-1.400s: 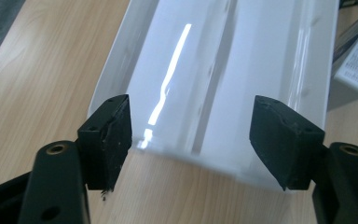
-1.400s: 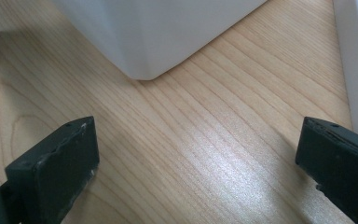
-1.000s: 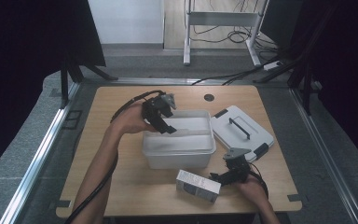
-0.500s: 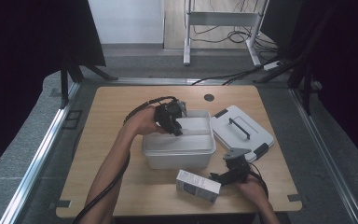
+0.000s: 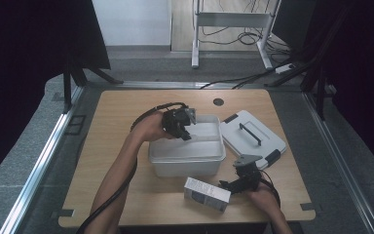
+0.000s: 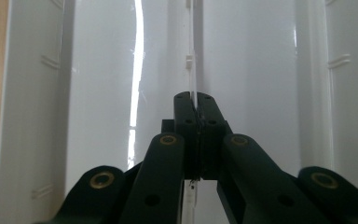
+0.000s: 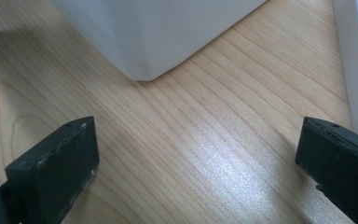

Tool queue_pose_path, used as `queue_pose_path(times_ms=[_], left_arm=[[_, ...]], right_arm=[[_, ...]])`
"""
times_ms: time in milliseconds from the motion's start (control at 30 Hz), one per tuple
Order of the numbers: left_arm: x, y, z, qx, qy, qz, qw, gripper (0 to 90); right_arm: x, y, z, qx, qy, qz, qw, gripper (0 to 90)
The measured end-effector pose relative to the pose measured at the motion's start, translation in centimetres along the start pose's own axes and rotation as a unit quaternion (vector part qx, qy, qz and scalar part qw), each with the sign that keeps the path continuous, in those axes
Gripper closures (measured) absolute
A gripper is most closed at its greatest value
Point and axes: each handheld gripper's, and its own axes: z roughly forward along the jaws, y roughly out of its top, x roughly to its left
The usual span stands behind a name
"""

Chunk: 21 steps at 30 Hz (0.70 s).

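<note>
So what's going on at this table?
A person works with a hand-held gripper in each hand. The left gripper has just closed on a thin clear divider inside the open white bin. The right gripper waits open over the table beside a small box. The bin's lid lies aside.

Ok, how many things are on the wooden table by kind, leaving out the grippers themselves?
White open plastic bin: 1
White flat plastic lid with dark handle: 1
White and dark blue cardboard box: 1
Total: 3
</note>
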Motion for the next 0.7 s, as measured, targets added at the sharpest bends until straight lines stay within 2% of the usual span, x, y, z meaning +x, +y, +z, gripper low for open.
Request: queue_pose_path(times_ms=[333, 500, 633, 700], left_arm=[[-0.3, 0.7, -1.6, -0.006, 0.013, -0.002, 0.9999, 89.0], [-0.4, 0.8, -3.0, -0.017, 0.026, -0.024, 0.9992, 88.9], [-0.4, 0.2, -3.9, -0.013, 0.04, -0.053, 0.9977, 88.9], [-0.3, -0.3, -4.3, -0.008, 0.046, -0.061, 0.997, 88.9]], right_arm=[[0.0, 0.0, 0.0, 0.0, 0.0, 0.0, 1.0, 0.0], [0.0, 0.0, 0.0, 0.0, 0.0, 0.0, 1.0, 0.0], [0.0, 0.0, 0.0, 0.0, -0.001, 0.0, 1.0, 0.0], [0.0, 0.0, 0.0, 0.001, 0.0, -0.001, 1.0, 0.0]])
